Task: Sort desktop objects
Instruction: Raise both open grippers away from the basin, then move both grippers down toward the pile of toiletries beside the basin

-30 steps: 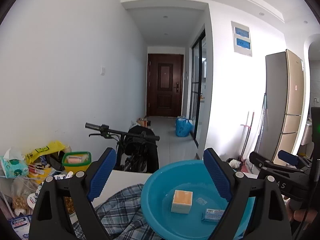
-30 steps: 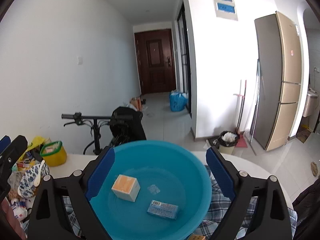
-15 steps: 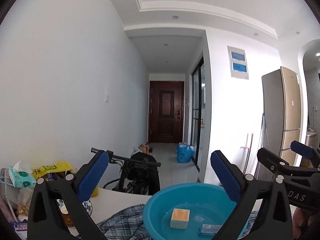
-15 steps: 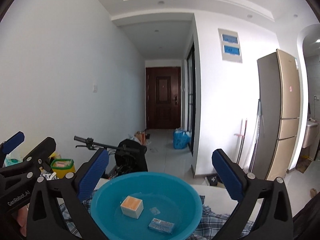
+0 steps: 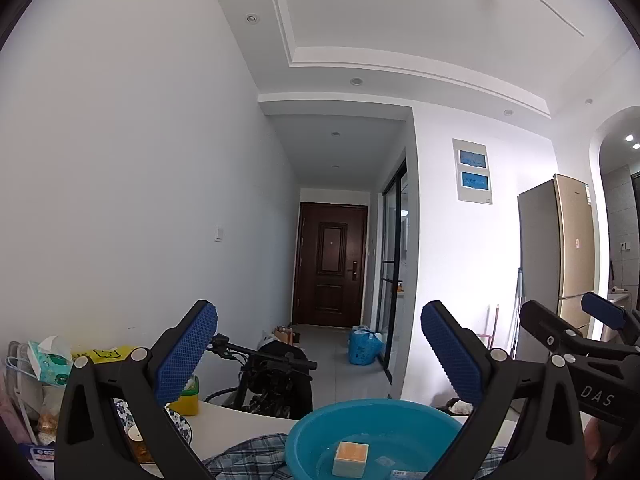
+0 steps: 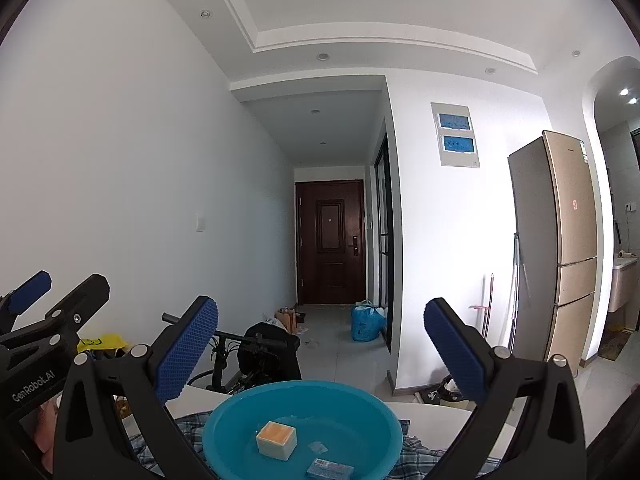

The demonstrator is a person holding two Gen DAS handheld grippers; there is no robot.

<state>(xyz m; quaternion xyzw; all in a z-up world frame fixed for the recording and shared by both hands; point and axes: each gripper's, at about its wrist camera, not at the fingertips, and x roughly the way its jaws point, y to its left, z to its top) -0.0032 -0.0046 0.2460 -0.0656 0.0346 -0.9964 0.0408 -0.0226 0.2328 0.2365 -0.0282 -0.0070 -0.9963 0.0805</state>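
White worktop (image 6: pixel 424 410) in a pale room with a dark door (image 6: pixel 330 242) carried a blue basin (image 6: pixel 224 432) on a checked cloth (image 6: pixel 192 422). Inside it lay a small cream box with an orange top (image 6: pixel 276 439) and a flat blue packet (image 6: pixel 330 470). Both the left gripper (image 5: pixel 320 356) and the right gripper (image 6: pixel 322 354) hung above it, and their fingers had just opened wide, with nothing between them.

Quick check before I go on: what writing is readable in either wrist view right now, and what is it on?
"GenRobot.AI": side of the left tool, seen from the right wrist.
"DAS": side of the right tool, seen from the left wrist; the rest is cut off.
Blue packet in the basin: print too small.
Yellow bag, tissue pack, fridge sticker: unreadable.
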